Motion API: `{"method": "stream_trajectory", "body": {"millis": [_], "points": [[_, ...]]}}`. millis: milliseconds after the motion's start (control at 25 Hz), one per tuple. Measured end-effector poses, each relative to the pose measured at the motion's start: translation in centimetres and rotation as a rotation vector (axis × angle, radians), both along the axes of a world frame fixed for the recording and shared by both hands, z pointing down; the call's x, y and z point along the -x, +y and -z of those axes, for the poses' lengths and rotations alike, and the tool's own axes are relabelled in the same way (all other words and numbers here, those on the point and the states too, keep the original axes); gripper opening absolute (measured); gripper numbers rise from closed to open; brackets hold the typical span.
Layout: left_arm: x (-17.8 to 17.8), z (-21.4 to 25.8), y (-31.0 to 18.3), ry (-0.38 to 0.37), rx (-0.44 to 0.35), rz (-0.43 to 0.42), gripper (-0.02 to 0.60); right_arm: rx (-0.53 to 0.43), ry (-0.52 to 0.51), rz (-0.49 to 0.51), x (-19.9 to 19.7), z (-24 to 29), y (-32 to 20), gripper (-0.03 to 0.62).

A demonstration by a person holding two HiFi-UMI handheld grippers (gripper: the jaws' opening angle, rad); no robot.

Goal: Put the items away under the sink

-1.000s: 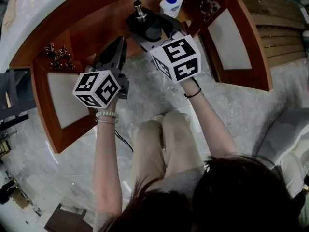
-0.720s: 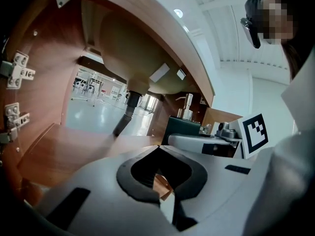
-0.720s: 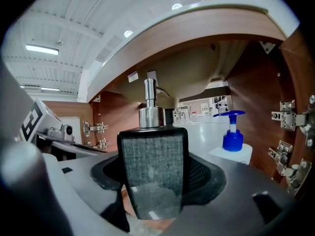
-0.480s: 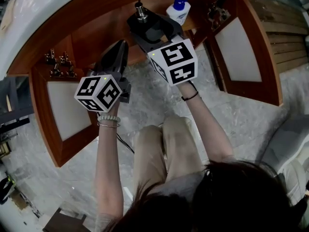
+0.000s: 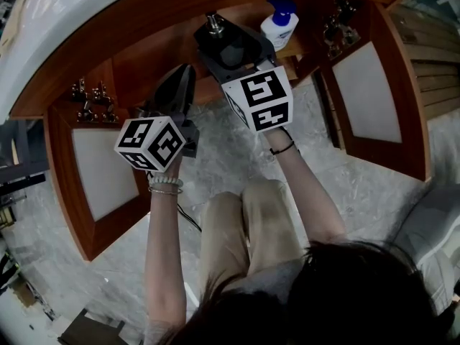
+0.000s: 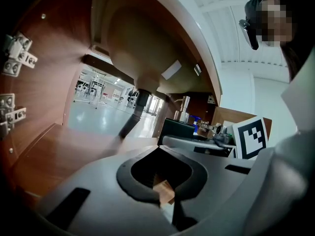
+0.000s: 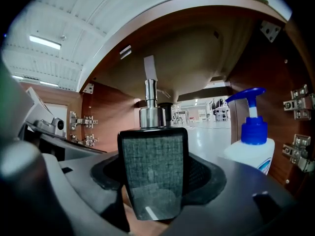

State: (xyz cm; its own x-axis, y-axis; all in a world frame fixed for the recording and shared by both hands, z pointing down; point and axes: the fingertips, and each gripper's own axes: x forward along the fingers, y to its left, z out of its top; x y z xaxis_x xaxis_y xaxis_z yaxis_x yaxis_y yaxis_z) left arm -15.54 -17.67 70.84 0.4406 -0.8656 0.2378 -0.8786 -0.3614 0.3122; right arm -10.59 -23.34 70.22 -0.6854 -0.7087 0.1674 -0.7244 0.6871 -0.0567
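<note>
Now pushed deeper into the under-sink cabinet (image 5: 147, 56) than 1 second ago, with black dispenser (image 7: 153, 171) clamped upright in right gripper (image 5: 233, 49) near white bottle (image 5: 279, 27), left gripper (image 5: 185, 74) closed on nothing, so set-down probably close.

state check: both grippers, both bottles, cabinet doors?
right gripper: shut on black soap dispenser
black soap dispenser: upright, held at the cabinet opening; can't tell if it is set down
left gripper: shut, empty
white pump bottle: upright inside the cabinet, untouched
left cabinet door: open
right cabinet door: open
</note>
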Motion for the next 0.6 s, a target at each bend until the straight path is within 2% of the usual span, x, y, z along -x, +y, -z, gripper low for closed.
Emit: {"method": "stream_trajectory", "body": {"millis": [400,600], "points": [[0.59,-0.73,-0.57,0.002,-0.005,0.022,0.002,-0.047,-0.028,-0.005,-0.05,-0.53,-0.28,0.325],[0.52,-0.73,-0.29,0.006,0.006,0.027,0.002,-0.040,-0.025,0.000,-0.12,-0.62,0.04,0.327]]}}
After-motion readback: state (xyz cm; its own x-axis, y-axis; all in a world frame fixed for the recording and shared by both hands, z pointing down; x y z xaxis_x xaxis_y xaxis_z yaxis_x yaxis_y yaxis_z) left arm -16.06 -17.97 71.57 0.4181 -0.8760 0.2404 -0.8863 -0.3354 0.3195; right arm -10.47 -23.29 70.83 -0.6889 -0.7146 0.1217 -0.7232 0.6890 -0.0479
